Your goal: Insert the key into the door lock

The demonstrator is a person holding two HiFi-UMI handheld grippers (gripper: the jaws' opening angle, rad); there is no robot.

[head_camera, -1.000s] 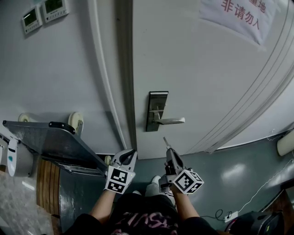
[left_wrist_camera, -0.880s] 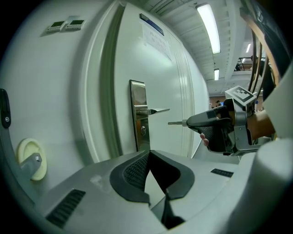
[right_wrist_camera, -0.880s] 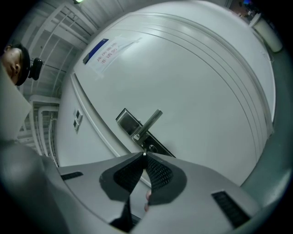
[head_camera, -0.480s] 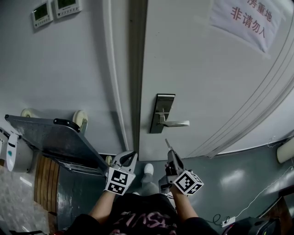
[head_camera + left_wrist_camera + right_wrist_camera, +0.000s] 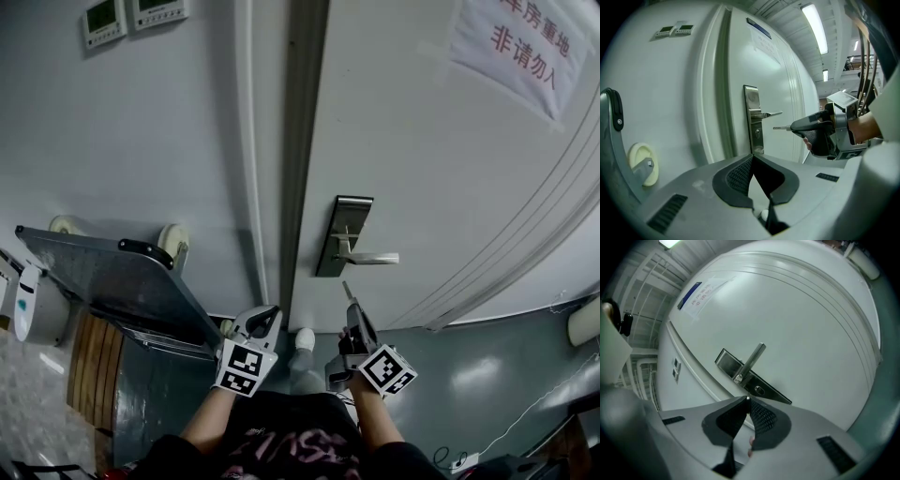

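**A:** Where's the key (image 5: 348,292)?

**B:** It is clamped in the right claw (image 5: 354,314). The pads are pressed together on it, and in the right gripper view only a sliver of metal shows at their tips. The blade sticks out ahead, towards the door (image 5: 431,169).

**A:** Is it in the lock?

**B:** No. In the left gripper view the blade tip stops short of the lock plate (image 5: 345,234), with a clear gap between them. It points at the plate just below the lever handle (image 5: 370,257) and slightly above the keyhole (image 5: 758,133).

**A:** And the handle?

**B:** It sticks out to the right of the plate. Nothing is touching it.

**A:** What about the left claw (image 5: 267,319)?

**B:** Its pads meet at the tips with nothing between them. It hangs to the left of the right claw, nearer the door frame (image 5: 305,141) and apart from the door.

**A:** What else is around?

**B:** A metal cart (image 5: 103,281) stands tilted against the wall on the left, and one pale caster (image 5: 643,164) shows near its frame. Two small wall controllers (image 5: 103,19) are mounted high on the far left. A paper notice (image 5: 525,47) with red print is stuck on the door's upper right. The person's forearms come in from the near edge, one behind each claw.
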